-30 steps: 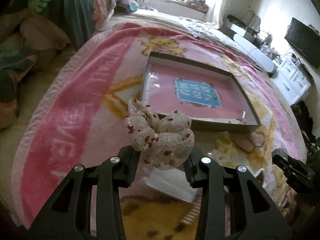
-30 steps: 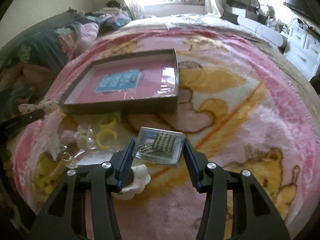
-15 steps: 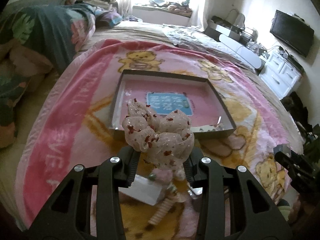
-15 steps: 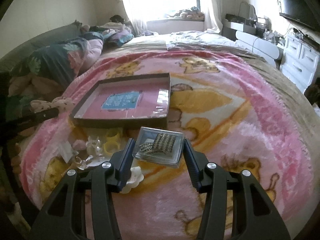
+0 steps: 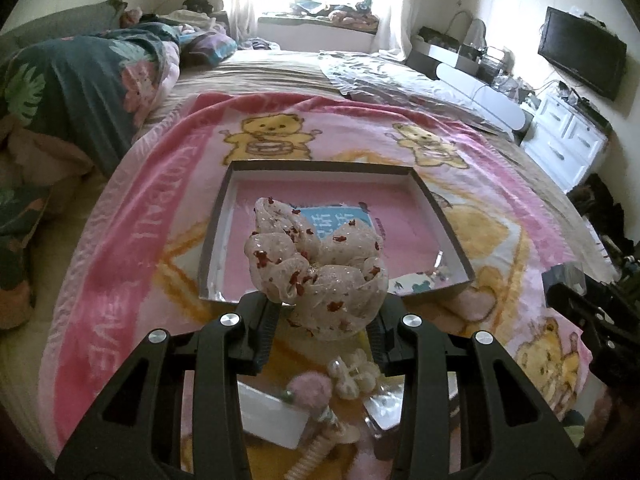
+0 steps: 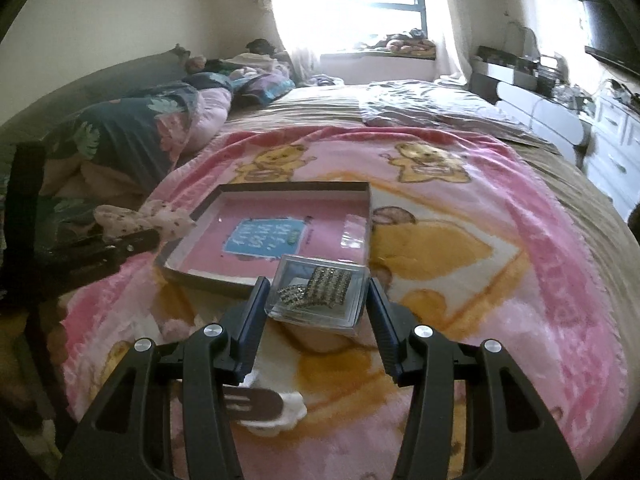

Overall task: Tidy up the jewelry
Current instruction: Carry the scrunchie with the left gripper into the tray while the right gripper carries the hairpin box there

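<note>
My left gripper (image 5: pixel 322 320) is shut on a cream scrunchie with red flecks (image 5: pixel 316 268) and holds it raised in front of the shallow open box with a pink floor (image 5: pixel 448 224). My right gripper (image 6: pixel 316 308) is shut on a clear plastic case with a rhinestone piece inside (image 6: pixel 320 292), held above the blanket near the box's front edge (image 6: pixel 208 278). In the right wrist view the left gripper and scrunchie (image 6: pixel 144 216) show at the left. Loose hair accessories (image 5: pixel 352 372) lie on the blanket below the left gripper.
A pink bear-print blanket (image 5: pixel 132 248) covers the bed. A white flat box (image 5: pixel 272 420) and a pink pompom (image 5: pixel 310 390) lie near the accessories. A folded dark quilt (image 5: pixel 72 92) is at the left; white drawers and a TV (image 5: pixel 580 56) are at the right.
Both grippers have risen and pulled back with their loads; the box looks farther and smaller in both views. More loose accessories show below the left gripper.
</note>
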`<state>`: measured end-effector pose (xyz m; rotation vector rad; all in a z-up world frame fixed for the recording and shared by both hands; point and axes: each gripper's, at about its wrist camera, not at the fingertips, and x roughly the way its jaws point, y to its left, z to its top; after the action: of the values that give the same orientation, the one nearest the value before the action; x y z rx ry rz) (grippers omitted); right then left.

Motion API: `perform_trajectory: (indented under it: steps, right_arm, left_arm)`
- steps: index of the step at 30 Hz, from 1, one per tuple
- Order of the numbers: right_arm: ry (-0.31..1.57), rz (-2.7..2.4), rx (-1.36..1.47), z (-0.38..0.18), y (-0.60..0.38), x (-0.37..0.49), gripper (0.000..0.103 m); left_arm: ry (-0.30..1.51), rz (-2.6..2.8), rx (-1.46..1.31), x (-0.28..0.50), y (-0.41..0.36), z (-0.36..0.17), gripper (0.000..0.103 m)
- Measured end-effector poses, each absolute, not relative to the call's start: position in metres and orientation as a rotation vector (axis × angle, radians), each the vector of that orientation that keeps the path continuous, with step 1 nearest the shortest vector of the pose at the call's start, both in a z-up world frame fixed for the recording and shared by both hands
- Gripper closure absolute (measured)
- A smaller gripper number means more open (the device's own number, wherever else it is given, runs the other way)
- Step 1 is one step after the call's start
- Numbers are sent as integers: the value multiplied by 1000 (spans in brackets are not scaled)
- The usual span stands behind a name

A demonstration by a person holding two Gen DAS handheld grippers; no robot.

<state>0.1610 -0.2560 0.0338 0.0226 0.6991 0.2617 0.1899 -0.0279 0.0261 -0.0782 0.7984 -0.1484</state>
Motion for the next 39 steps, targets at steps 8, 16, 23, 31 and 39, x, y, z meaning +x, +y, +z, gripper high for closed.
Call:
perform_trajectory:
  steps: [8,16,23,31,39]
  right_arm:
    - [698,312,17,31,-243,196,55]
    - [722,332,8,14,-237,233,55]
    - [761,348,0,-5,-232,259,55]
    - [809,341,-24,-30,-227,280,55]
    - [840,330,-28,-46,-225,286,55]
  left_arm:
    - [815,-119,-58,216,-29,17,73]
    - [852,-92,-31,246,-32,0,73]
    - [888,-65,-15,266,-34,-17,73]
    - [922,-44,-19,280,-27,-37,70]
    - [914,-41,-22,275,-23,-40,43]
